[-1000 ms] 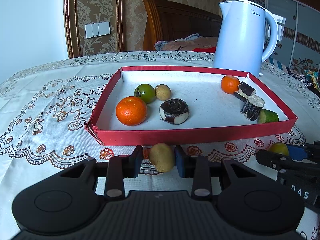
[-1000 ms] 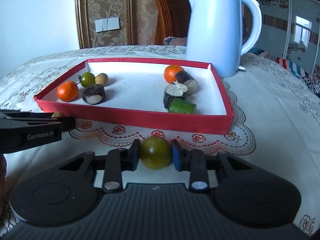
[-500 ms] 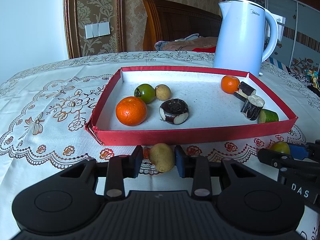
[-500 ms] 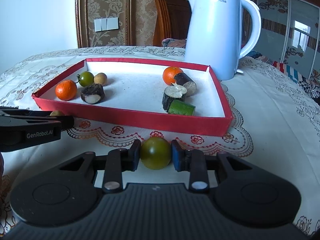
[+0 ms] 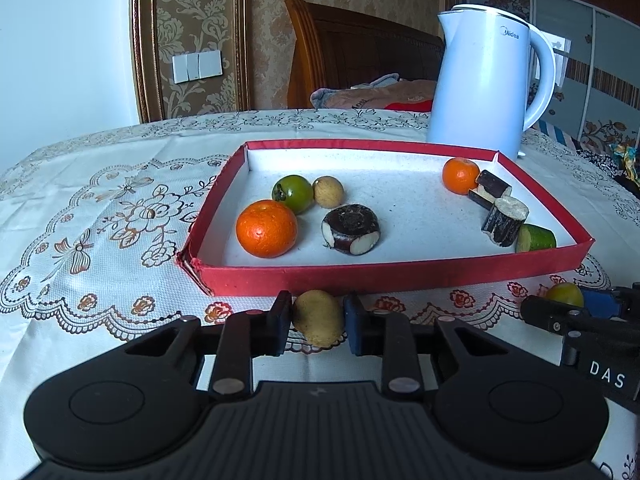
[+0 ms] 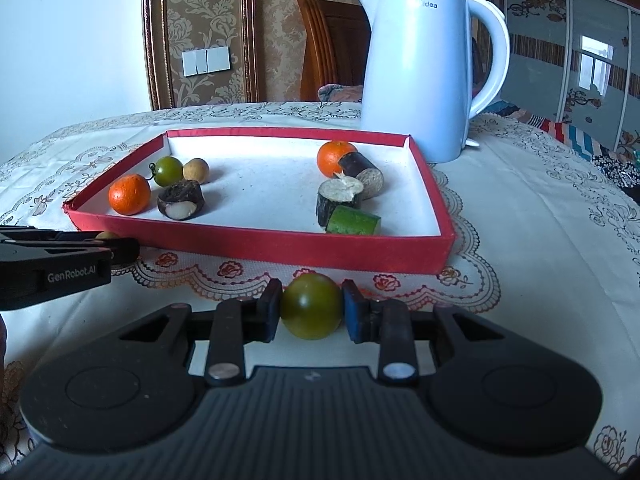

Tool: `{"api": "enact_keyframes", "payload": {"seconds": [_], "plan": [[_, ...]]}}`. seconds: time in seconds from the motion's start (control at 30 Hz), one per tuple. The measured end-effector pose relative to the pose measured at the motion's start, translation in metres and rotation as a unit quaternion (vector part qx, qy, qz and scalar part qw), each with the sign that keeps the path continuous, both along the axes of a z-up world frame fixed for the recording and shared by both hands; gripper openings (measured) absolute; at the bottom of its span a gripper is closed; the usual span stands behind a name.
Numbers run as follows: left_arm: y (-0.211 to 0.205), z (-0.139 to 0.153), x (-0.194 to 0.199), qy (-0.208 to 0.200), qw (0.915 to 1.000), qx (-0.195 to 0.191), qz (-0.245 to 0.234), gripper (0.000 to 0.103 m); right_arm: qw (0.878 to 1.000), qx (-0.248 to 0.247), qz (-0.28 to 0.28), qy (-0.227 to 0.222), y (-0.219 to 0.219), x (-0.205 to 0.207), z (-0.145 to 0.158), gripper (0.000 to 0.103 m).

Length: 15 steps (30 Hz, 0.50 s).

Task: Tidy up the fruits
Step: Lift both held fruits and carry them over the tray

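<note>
Most of the fruit is already gathered in the red tray [image 5: 392, 272] on the worktop [image 5: 100, 208]: two oranges, a green fruit, a tan fruit and several cut pieces. Two fruits are judged still to be placed. A tan longan [image 5: 318, 317] is clenched between the pads of the left tongs [image 5: 317, 322], whose jaws have just closed onto it. A green fruit [image 6: 311, 306] is gripped in the right tongs [image 6: 310, 312]. Both are held just in front of the tray's near wall.
</note>
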<state>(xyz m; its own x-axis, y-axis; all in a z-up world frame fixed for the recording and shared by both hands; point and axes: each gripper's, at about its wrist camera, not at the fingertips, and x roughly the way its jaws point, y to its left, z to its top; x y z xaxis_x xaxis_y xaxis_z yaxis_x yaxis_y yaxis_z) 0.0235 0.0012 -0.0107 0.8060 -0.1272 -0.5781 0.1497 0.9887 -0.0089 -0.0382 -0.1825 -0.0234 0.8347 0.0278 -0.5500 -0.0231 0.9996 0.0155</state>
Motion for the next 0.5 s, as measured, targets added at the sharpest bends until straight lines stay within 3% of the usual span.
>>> {"api": "enact_keyframes", "payload": {"seconds": [0.5], "plan": [[-0.001, 0.008, -0.014, -0.037, 0.9989, 0.000, -0.028, 0.027, 1.000, 0.026, 0.003, -0.004, -0.007, -0.001, 0.000, 0.030]]}}
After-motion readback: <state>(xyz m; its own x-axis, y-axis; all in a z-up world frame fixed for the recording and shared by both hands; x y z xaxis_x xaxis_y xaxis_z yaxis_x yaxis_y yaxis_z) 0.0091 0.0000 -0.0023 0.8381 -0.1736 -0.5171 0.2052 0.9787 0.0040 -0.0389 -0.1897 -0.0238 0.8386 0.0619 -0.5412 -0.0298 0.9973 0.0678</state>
